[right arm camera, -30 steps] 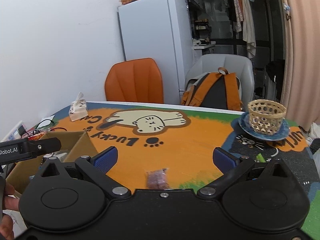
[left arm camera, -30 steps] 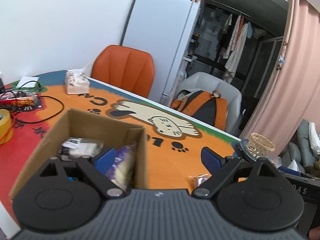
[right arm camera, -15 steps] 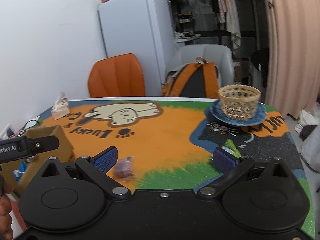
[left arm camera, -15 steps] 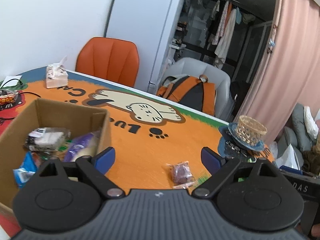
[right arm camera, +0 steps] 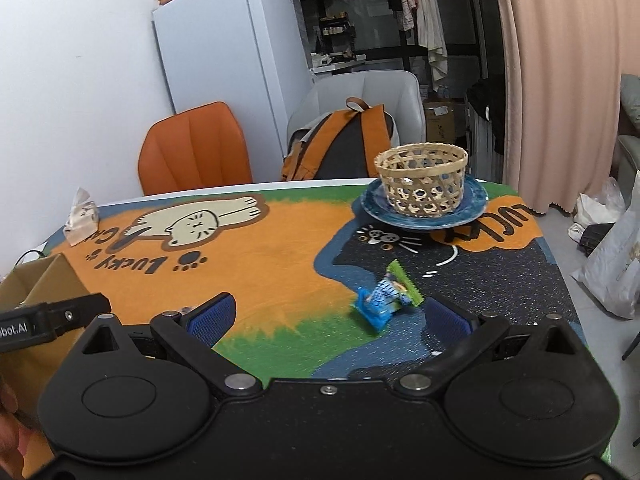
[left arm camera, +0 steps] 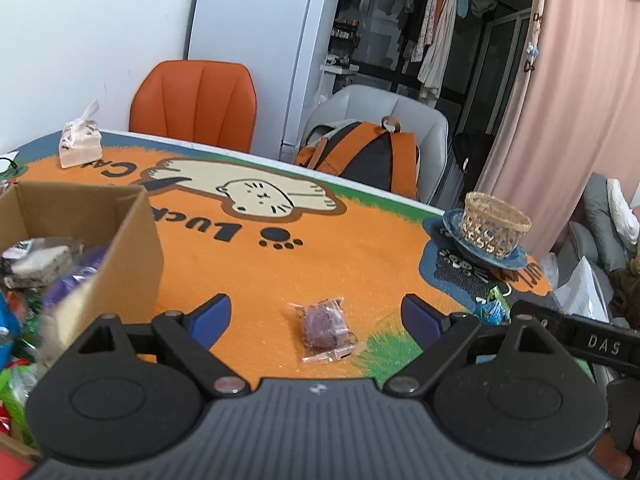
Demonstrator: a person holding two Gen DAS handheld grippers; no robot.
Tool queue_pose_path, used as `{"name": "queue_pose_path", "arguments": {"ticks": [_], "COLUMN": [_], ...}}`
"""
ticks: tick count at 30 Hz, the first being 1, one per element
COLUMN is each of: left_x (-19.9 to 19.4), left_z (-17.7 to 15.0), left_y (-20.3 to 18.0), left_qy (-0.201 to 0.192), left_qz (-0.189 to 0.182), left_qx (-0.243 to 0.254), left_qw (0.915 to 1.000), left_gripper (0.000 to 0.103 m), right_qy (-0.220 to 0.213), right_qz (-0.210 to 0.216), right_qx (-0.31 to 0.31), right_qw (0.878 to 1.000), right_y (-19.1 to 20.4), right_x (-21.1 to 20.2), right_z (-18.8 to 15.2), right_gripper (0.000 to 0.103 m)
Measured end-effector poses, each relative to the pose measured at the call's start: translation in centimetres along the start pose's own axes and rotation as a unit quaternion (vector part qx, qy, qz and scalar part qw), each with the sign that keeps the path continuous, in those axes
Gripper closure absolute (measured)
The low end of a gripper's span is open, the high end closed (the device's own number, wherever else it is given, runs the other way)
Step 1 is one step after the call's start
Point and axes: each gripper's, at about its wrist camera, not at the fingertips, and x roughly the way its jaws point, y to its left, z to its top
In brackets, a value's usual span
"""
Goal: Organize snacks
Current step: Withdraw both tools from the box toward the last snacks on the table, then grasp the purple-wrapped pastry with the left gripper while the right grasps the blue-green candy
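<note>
A cardboard box (left arm camera: 132,240) with several snack packets inside stands at the left of the table; its corner also shows in the right wrist view (right arm camera: 40,280). A clear-wrapped purple snack (left arm camera: 325,328) lies on the orange mat, between and just ahead of the fingers of my open, empty left gripper (left arm camera: 316,316). A blue and green snack packet (right arm camera: 386,296) lies on the dark part of the mat, just ahead of my open, empty right gripper (right arm camera: 332,316), nearer its right finger. This packet shows at the right in the left wrist view (left arm camera: 494,304).
A woven basket (right arm camera: 422,182) sits on a blue plate (right arm camera: 372,208) at the table's far right. A tissue pack (left arm camera: 78,142) lies at the far left. An orange chair (left arm camera: 196,108) and a grey chair with a backpack (left arm camera: 368,156) stand behind the table.
Both grippers have swung to the right, away from the box. The purple snack now lies between the left fingers; the blue-green packet has come into view ahead of the right gripper.
</note>
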Motion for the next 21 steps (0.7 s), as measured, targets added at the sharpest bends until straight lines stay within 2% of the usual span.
{"name": "queue_pose_path", "arguments": {"ticks": [15, 21], "left_x": [6.1, 7.6], "left_z": [-0.8, -1.2], "left_y": [-0.6, -0.8], "left_qy": [0.042, 0.054], "left_qz": [0.029, 0.031], "left_qx": [-0.013, -0.016], "left_qw": [0.9986, 0.9979], "left_gripper": [0.014, 0.02], "right_qy": [0.027, 0.038], "right_qz": [-0.008, -0.016], "right_qx": [-0.013, -0.018], "right_qw": [1.0, 0.999], "right_y": [-1.2, -1.6], "right_x": [5.2, 6.8], "right_z": [1.1, 1.3], "right_gripper": [0.002, 0.002]}}
